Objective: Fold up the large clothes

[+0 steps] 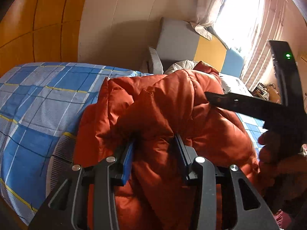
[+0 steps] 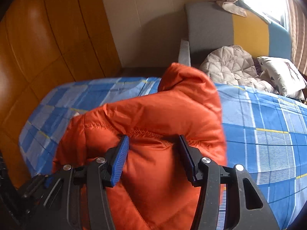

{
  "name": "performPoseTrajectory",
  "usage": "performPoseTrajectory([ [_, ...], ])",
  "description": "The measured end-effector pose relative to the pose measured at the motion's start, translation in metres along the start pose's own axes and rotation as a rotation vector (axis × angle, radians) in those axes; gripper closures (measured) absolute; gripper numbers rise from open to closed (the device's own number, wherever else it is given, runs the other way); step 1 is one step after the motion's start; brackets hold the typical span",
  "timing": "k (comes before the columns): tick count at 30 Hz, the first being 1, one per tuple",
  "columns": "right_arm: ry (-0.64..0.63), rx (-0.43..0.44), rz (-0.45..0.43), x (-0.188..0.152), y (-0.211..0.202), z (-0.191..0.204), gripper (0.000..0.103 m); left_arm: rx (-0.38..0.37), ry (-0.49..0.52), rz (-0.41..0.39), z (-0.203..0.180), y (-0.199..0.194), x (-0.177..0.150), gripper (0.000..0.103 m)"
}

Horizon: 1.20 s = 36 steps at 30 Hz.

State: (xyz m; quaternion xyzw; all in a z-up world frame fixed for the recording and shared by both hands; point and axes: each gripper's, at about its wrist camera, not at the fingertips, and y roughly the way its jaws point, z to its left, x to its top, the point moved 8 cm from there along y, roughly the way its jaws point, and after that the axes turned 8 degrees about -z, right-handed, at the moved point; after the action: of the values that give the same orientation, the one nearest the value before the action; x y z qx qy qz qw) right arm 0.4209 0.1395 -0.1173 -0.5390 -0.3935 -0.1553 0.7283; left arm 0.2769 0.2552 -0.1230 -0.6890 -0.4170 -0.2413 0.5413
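Note:
A puffy orange jacket (image 1: 163,99) lies bunched on the bed with the blue checked sheet (image 1: 38,95). My left gripper (image 1: 155,140) is shut on a thick fold of it, the blue pads sunk into the padding. In the right wrist view the same orange jacket (image 2: 153,107) is lifted above the checked sheet (image 2: 268,124). My right gripper (image 2: 153,140) is shut on a stitched seam of it. A hand (image 1: 268,149) holding the black frame of the right tool shows at the right edge of the left wrist view.
A pale quilted jacket (image 2: 230,69) and a white pillow (image 2: 280,74) lie at the head of the bed, against a grey, yellow and blue headboard (image 2: 249,32). Orange wooden panels (image 2: 38,48) stand beyond the bed's left side. A bright curtained window (image 1: 239,15) is at the right.

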Motion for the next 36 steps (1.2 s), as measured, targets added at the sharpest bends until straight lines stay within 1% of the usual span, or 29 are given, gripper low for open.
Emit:
performPoseTrajectory([
  [3, -0.044, -0.02, 0.018, -0.009, 0.011, 0.01, 0.048, -0.01, -0.008, 0.0, 0.006, 0.002, -0.006, 0.063],
  [5, -0.045, -0.021, 0.03, -0.013, 0.017, 0.012, 0.048, -0.011, -0.006, -0.001, 0.009, 0.004, -0.01, 0.063],
  [9, -0.057, -0.051, 0.044, -0.024, 0.032, 0.013, 0.048, -0.011, -0.007, -0.003, 0.012, 0.009, -0.013, 0.063],
  [11, -0.041, -0.06, 0.048, -0.029, 0.038, 0.011, 0.048, -0.013, -0.015, -0.001, 0.013, 0.012, -0.014, 0.063],
  [13, -0.012, -0.072, 0.042, -0.033, 0.041, 0.008, 0.048, -0.013, -0.019, 0.004, 0.014, 0.015, -0.014, 0.063],
  [17, -0.002, -0.103, 0.014, -0.039, 0.044, 0.007, 0.048, -0.003, -0.006, 0.013, 0.015, 0.021, -0.017, 0.063],
  [20, -0.008, -0.114, 0.013, -0.041, 0.045, 0.007, 0.048, -0.004, -0.01, 0.017, 0.016, 0.024, -0.021, 0.063],
  [23, -0.004, -0.12, 0.029, -0.042, 0.041, 0.006, 0.048, -0.002, -0.007, 0.017, 0.017, 0.026, -0.021, 0.062],
  [25, 0.009, -0.116, 0.022, -0.042, 0.032, 0.005, 0.048, -0.004, -0.013, 0.019, 0.017, 0.026, -0.021, 0.062],
  [31, 0.001, -0.12, -0.053, -0.048, -0.01, 0.007, 0.048, -0.002, -0.011, 0.018, 0.018, 0.027, -0.019, 0.062],
  [34, 0.018, -0.116, -0.05, -0.056, -0.019, 0.004, 0.048, -0.003, -0.007, 0.015, 0.017, 0.027, -0.019, 0.062],
  [36, 0.041, -0.11, -0.036, -0.062, -0.016, 0.0, 0.048, -0.004, -0.005, 0.015, 0.017, 0.027, -0.02, 0.062],
])
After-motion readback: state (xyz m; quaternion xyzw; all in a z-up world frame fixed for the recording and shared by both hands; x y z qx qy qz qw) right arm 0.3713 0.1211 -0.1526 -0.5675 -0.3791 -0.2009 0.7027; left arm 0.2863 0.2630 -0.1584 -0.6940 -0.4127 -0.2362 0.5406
